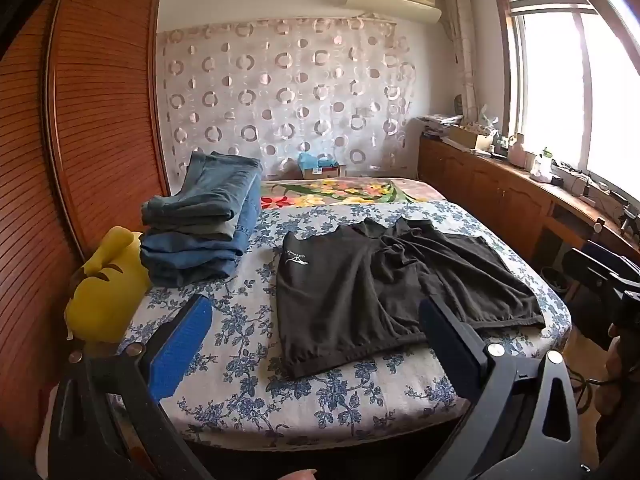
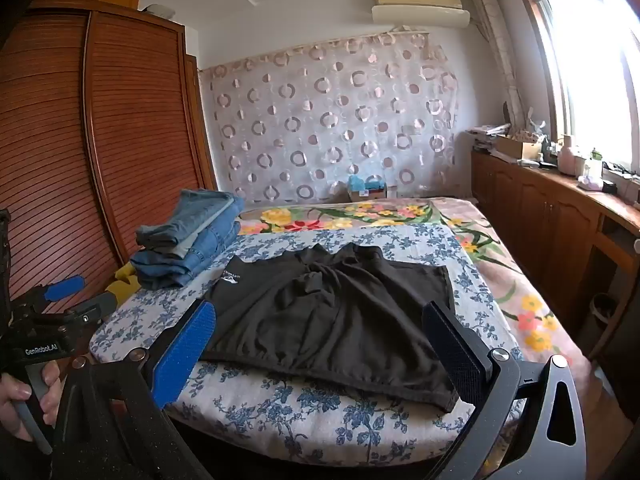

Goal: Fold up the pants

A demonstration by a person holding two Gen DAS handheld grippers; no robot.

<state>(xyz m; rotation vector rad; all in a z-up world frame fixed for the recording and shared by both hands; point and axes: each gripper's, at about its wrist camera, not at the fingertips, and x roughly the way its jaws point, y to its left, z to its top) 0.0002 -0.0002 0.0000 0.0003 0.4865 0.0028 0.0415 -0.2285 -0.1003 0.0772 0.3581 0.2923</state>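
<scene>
A pair of black pants [image 1: 384,284] with a small white logo lies spread and rumpled on the blue-flowered sheet of the bed [image 1: 280,392]; it also shows in the right wrist view [image 2: 332,316]. My left gripper [image 1: 316,320] is open and empty, held above the bed's near edge, short of the pants' waistband. My right gripper [image 2: 320,324] is open and empty, over the near hem of the pants without touching. The left gripper also shows at the left of the right wrist view [image 2: 76,296], open in a hand.
A stack of folded jeans [image 1: 204,220] sits at the bed's back left, next to a yellow plush toy [image 1: 106,284]. A wooden wardrobe [image 1: 80,120] stands on the left. A low cabinet [image 1: 500,196] with clutter runs under the window on the right.
</scene>
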